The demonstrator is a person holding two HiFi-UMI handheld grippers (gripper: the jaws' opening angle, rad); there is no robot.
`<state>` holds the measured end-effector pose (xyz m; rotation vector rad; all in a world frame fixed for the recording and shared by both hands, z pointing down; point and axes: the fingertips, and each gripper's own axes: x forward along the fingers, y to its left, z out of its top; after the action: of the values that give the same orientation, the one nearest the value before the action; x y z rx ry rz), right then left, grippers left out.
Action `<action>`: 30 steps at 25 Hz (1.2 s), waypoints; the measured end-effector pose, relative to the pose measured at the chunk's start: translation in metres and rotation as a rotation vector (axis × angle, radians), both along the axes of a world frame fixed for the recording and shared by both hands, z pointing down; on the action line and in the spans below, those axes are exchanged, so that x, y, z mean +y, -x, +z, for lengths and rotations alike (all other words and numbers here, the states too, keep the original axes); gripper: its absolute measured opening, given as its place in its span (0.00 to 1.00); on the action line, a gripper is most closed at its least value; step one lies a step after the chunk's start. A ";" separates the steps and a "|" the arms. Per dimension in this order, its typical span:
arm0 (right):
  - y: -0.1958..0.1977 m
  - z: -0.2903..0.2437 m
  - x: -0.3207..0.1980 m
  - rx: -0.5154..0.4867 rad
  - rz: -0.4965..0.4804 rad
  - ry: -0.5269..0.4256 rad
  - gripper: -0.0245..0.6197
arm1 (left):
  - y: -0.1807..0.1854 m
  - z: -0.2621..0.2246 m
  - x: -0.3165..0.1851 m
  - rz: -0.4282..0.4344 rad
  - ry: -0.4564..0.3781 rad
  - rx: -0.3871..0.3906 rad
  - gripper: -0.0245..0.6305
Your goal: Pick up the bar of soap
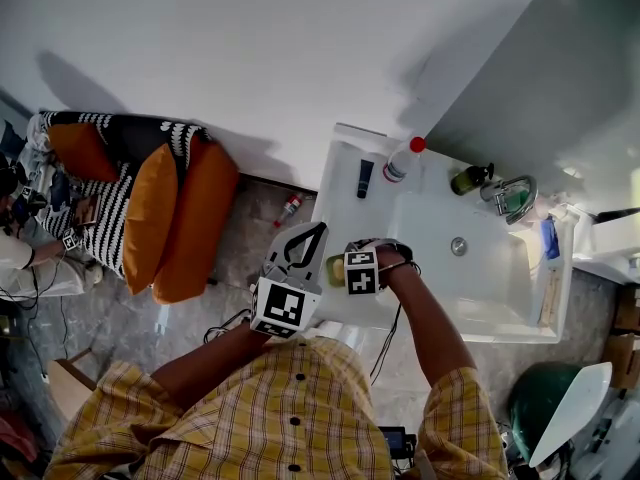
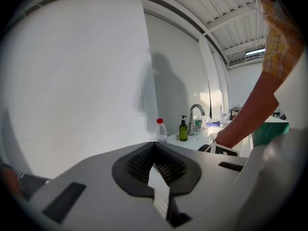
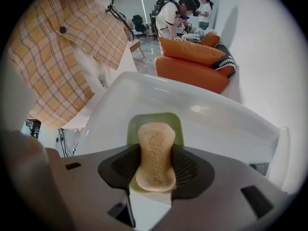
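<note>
Far left in the head view: orange cushions leaning on a black-and-white striped seat. Seen again from the right gripper view, far behind the basin, with people standing beyond. Nothing of them from the left gripper view, only bare white wall on that side.

Next, on the grey floor, a small red-and-white item, too small to identify.

Then the left gripper, held just beside the left edge of the white sink. In its own view, dark ribbed pads pressed together at the tips, with nothing between them.

Just right of it, the right gripper at the sink's near left corner, over a sliver of green soap dish. No sight of the soap from the head, hidden under the gripper and its marker cube. Shown plainly only in the right gripper view: tan bar of soap clamped at its narrow waist between both pads, lettered face toward the camera, directly over the dish. Touching the dish or clear of it: cannot tell.

Further right along the sink's back ledge: dark tube, clear bottle with red cap, green pump bottle, chrome faucet. Bottle, pump bottle and faucet also upright in a row in the left gripper view, beside the person's bare forearm reaching down at right. Drain visible from the head alone.
</note>
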<state>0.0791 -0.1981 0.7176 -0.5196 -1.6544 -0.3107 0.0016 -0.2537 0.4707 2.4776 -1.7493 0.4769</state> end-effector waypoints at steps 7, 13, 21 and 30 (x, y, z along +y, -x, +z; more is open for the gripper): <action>0.001 -0.001 -0.001 0.010 0.015 0.002 0.36 | 0.001 0.001 -0.001 -0.001 0.000 -0.006 0.05; 0.002 -0.004 -0.002 -0.015 0.061 0.012 0.36 | 0.003 0.000 0.000 -0.005 0.004 -0.004 0.05; 0.009 -0.021 -0.006 -0.111 0.147 0.003 0.36 | -0.005 0.001 0.000 0.014 0.005 -0.002 0.05; 0.029 -0.091 -0.034 -0.484 0.516 -0.029 0.36 | -0.011 0.000 0.000 0.032 0.005 0.006 0.05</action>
<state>0.0500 -0.2319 0.6262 0.0267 -2.1773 -0.0755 0.0125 -0.2533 0.4704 2.5046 -1.7060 0.4749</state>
